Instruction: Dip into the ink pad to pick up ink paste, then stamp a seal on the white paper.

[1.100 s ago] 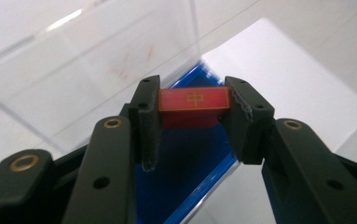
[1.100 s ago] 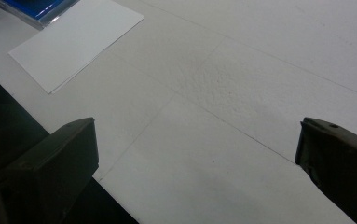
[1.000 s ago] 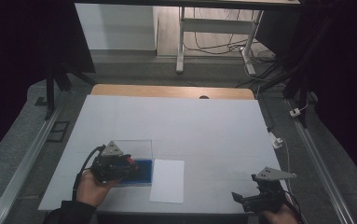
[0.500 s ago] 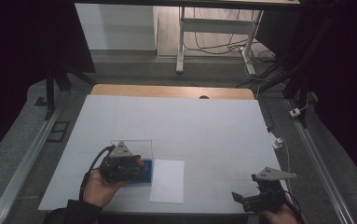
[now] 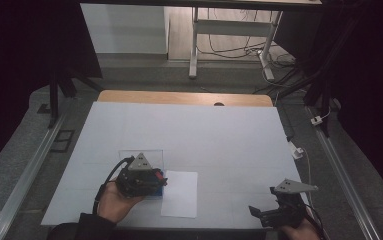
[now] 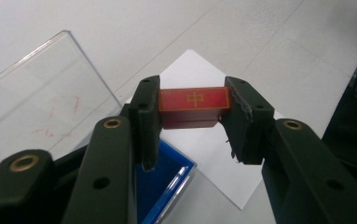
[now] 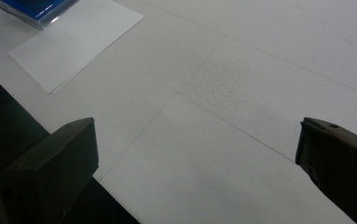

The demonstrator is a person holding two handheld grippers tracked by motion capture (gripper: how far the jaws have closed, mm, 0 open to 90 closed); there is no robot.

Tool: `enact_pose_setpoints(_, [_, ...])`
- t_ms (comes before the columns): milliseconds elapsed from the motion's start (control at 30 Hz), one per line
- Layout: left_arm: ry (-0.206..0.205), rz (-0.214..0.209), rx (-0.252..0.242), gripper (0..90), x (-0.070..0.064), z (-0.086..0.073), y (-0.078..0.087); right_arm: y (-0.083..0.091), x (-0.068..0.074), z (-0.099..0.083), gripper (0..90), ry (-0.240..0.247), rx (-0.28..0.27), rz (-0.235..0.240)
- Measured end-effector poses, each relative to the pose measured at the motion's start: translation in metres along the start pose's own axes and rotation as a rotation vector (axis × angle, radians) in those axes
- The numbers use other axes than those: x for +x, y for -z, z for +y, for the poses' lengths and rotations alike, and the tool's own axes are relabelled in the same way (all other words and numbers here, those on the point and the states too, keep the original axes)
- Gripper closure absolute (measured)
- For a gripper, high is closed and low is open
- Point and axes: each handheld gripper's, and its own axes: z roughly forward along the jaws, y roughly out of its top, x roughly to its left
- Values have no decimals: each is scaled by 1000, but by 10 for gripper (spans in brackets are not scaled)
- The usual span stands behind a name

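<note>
**Red block in the left claw, above the blue box**

High view. Your left gripper (image 5: 155,179) sits at the near left of the table (image 5: 229,130), over the blue box (image 5: 162,186), with the red block (image 5: 157,174) showing at its tip. The clear lid (image 5: 155,156) lies just behind it; the white sheet (image 5: 180,193) lies just to its right. Your right gripper (image 5: 260,214) rests at the near right edge, well apart from all of these.

Left gripper view. The jaws are closed part-way on the red block (image 6: 194,106), one pad on each end; a gold mark faces up. The block hangs above the seam between the blue box (image 6: 160,179) and the sheet (image 6: 213,149), touching neither. The lid (image 6: 41,98) stands tilted at left.

Right gripper view. The jaws stand wide apart and hold nothing, with bare table (image 7: 241,93) between them; sheet (image 7: 76,44) and box (image 7: 36,8) lie far off.

Step, as judged: the block is being carried between box and sheet. The next move calls for a level descent onto the chosen spot before you release.
</note>
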Motion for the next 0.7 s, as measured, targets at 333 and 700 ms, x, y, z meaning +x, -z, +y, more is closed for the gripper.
enact_pose_setpoints(333, [-24,-21,12,583,-4,7,-12,0,0,0,0,-2,4,0])
enact_pose_setpoints(700, [-69,-45,47,584,-10,13,-37,0,0,0,0,0,6,1])
